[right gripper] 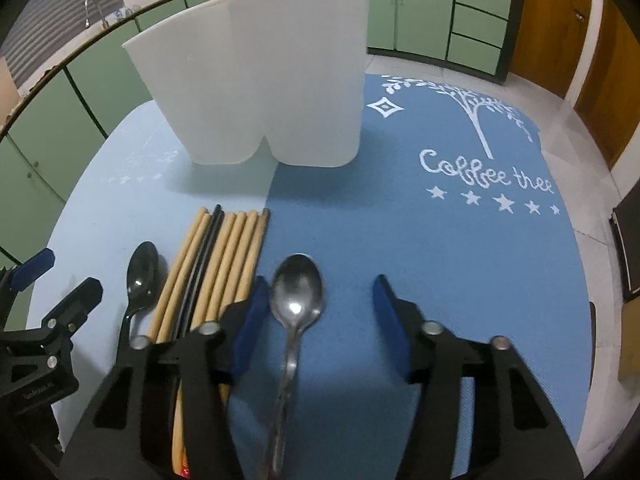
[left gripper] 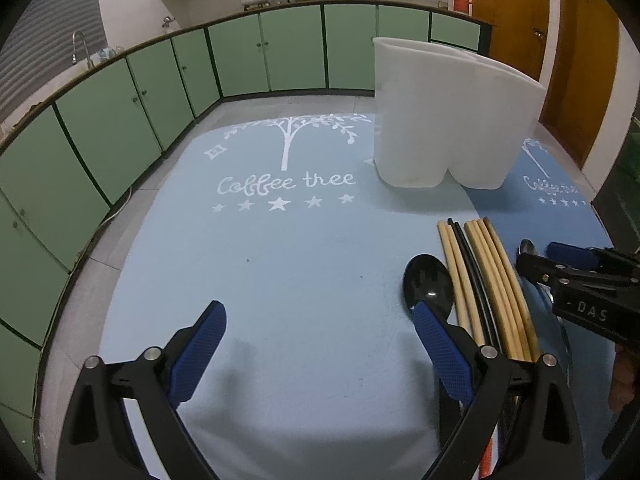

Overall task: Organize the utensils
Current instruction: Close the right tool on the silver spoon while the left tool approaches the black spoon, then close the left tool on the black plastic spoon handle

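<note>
My left claw point(left gripper: 318, 318) hangs low over the pale blue mat point(left gripper: 280, 264) on the worktop, its blue-padded fingers point(left gripper: 198, 354) spread wide with nothing but mat between them. Its right-hand pad sits just over the neck of the black spoon point(left gripper: 426, 286), whose bowl lies face up beside it; I cannot tell whether pad and spoon touch. Just right of that spoon lies a tight row of chopsticks point(right gripper: 224, 264), mostly pale wood with a black pair point(right gripper: 204, 256) among them, tips pointing away from me toward the white utensil holder point(right gripper: 260, 76). The holder stands upright at the far side, two rounded compartments showing at its base, straddling the seam where the pale mat meets the darker blue mat point(right gripper: 440, 264); from here its insides are hidden. Right of the chopsticks, on the darker mat, the metal spoon point(right gripper: 296, 292) lies bowl up with its handle running back toward me. My right claw point(right gripper: 318, 300) is down around it, jaws partly apart: the spoon sits between the pads, close beside the left one point(right gripper: 252, 320), with a clear gap to the right one, so it is not clamped. Farther right, the darker mat carries a white tree print and the words "Coffee tree" point(right gripper: 486, 178). Green cabinets point(left gripper: 120, 104) line the room behind.
</note>
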The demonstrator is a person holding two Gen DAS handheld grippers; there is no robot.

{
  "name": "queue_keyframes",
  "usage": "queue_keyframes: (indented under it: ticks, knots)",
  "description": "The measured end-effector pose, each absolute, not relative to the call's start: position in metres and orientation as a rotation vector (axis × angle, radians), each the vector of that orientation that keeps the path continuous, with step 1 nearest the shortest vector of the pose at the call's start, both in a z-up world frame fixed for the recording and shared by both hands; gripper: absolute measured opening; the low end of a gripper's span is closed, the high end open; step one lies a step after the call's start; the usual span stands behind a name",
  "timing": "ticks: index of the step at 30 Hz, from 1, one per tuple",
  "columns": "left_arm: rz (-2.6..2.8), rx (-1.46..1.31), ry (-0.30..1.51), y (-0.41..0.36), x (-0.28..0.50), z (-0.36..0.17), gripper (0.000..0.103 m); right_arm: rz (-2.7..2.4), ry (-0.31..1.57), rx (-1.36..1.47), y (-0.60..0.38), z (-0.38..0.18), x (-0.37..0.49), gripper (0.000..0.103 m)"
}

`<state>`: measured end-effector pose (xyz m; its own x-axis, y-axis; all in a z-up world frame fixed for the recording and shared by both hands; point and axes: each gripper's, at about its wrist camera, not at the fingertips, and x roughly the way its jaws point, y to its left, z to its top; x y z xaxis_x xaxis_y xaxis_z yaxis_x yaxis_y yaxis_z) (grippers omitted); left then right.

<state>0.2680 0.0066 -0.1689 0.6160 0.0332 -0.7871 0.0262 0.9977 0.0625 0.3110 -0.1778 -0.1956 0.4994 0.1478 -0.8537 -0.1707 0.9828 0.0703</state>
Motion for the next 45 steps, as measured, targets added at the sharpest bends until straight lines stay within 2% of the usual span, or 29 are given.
queue_keyframes:
  ticks: [1,2,16,20,28,30,33,36,39,45]
  knots:
    - [-0.001,0.066,0.909,0.005,0.268,-0.169,0.093,0.194,1.028,-0.031,-0.177,-0.195,0.311,0.034]
    - [-0.006,0.063,0.91,0.004,0.268,-0.169,0.093,0.197,1.024,-0.033,-0.177,-0.195,0.31,0.027]
    - [-0.054,0.045,0.933,-0.029,0.295,-0.176,0.093,0.204,1.03,-0.001,-0.205,-0.192,0.298,0.027]
    - [-0.06,0.02,0.965,-0.03,0.304,-0.182,0.085,0.206,1.025,-0.003,-0.205,-0.192,0.295,0.027]
    - [-0.086,-0.025,0.979,-0.027,0.306,-0.188,0.079,0.204,1.02,0.002,-0.206,-0.193,0.295,0.027]
    - [-0.092,-0.039,0.98,-0.027,0.306,-0.188,0.076,0.204,1.02,0.002,-0.206,-0.194,0.295,0.027]
    - [-0.107,-0.051,0.971,-0.027,0.304,-0.187,0.066,0.204,1.02,0.001,-0.206,-0.194,0.295,0.027]
    - [-0.124,-0.056,0.968,-0.028,0.3,-0.185,0.054,0.2,1.024,-0.001,-0.205,-0.194,0.295,0.027]
    - [-0.148,-0.074,0.965,-0.028,0.296,-0.184,0.035,0.198,1.028,-0.002,-0.205,-0.193,0.295,0.027]
    - [-0.172,-0.116,0.926,-0.023,0.287,-0.178,0.033,0.197,1.026,0.013,-0.208,-0.191,0.293,0.027]
